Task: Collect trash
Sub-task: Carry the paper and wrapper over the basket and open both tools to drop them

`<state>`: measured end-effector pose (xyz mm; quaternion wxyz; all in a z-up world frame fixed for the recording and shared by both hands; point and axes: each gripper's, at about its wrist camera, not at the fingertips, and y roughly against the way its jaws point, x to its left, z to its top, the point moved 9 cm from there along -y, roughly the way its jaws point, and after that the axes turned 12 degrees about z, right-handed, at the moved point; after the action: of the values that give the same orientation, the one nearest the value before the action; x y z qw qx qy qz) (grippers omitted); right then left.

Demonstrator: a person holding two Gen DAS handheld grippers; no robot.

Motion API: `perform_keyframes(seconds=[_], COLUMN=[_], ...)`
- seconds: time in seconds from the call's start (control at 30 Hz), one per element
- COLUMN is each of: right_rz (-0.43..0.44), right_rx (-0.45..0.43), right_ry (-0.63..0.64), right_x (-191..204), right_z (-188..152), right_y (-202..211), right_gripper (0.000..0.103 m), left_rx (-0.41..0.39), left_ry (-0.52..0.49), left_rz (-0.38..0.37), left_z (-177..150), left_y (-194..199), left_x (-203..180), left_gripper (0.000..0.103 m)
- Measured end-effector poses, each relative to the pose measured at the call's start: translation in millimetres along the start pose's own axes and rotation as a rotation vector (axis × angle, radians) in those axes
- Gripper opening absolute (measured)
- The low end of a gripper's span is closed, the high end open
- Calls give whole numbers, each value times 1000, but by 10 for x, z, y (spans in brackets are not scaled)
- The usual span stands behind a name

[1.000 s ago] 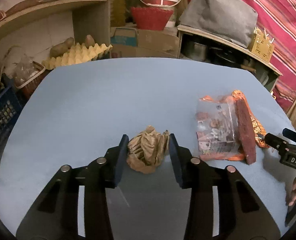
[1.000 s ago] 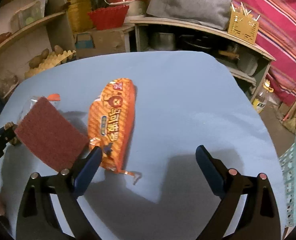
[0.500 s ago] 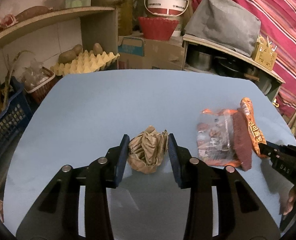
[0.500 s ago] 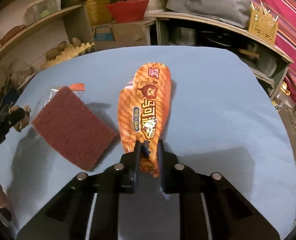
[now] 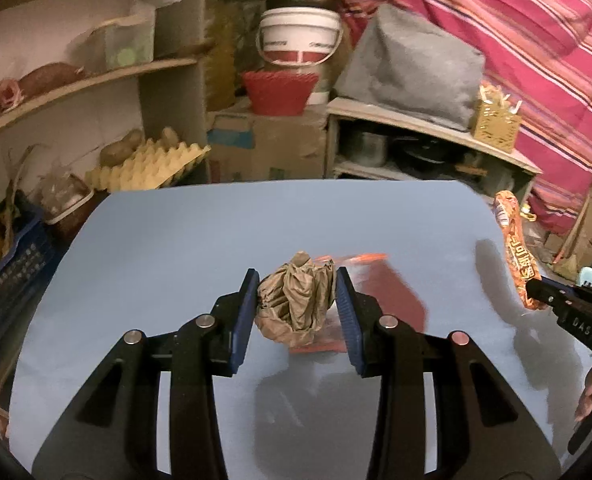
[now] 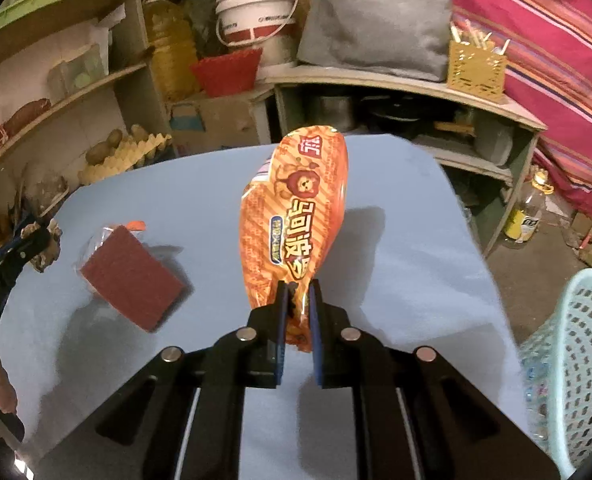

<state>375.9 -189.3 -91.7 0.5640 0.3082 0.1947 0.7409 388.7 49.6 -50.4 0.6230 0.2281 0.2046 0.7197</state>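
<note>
The blue table [image 6: 395,280] carries little now: a dark red scrub pad [image 6: 132,276] lies on a clear wrapper [image 6: 100,236] at its left side, and nothing else rests on the bare top that these views show. At the right edge, below table height, stands a pale blue basket [image 6: 575,360] with a holed wall, which I take to be where the trash goes; something may lie inside it, but that is too unclear to say.

The orange snack bag [image 6: 296,216] is off the table, standing up from the right tool [image 6: 296,300], whose jaws are clenched on the bag's lower end. The crumpled brown paper [image 5: 296,300] sits between the pads of the left tool [image 5: 296,300], gripped from both sides and apparently held above the table, with its shadow below.

So two pieces of trash are picked up and in the air, neither yet dropped into the basket. What looks left is carrying both over to the basket and releasing them, then dealing with the clear wrapper under the scrub pad, if it counts as trash.
</note>
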Motion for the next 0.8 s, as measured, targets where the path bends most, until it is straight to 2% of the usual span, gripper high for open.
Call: perform_keyframes(seconds=[0.37,0.8], right_rz=[-63,-169], right_rx=[-65,-111], right_ry=[-17,-43], right_x=[-502,-1189], right_z=[-20,-138], right_y=[573,1253], right_gripper=[11,11], left_rx=[-75,-109], left_ry=[-62,-103], left_rz=[-66,-167], left_z=[126,101], left_y=[334,607], left_x=[-825,-1745], left_gripper=[38,38])
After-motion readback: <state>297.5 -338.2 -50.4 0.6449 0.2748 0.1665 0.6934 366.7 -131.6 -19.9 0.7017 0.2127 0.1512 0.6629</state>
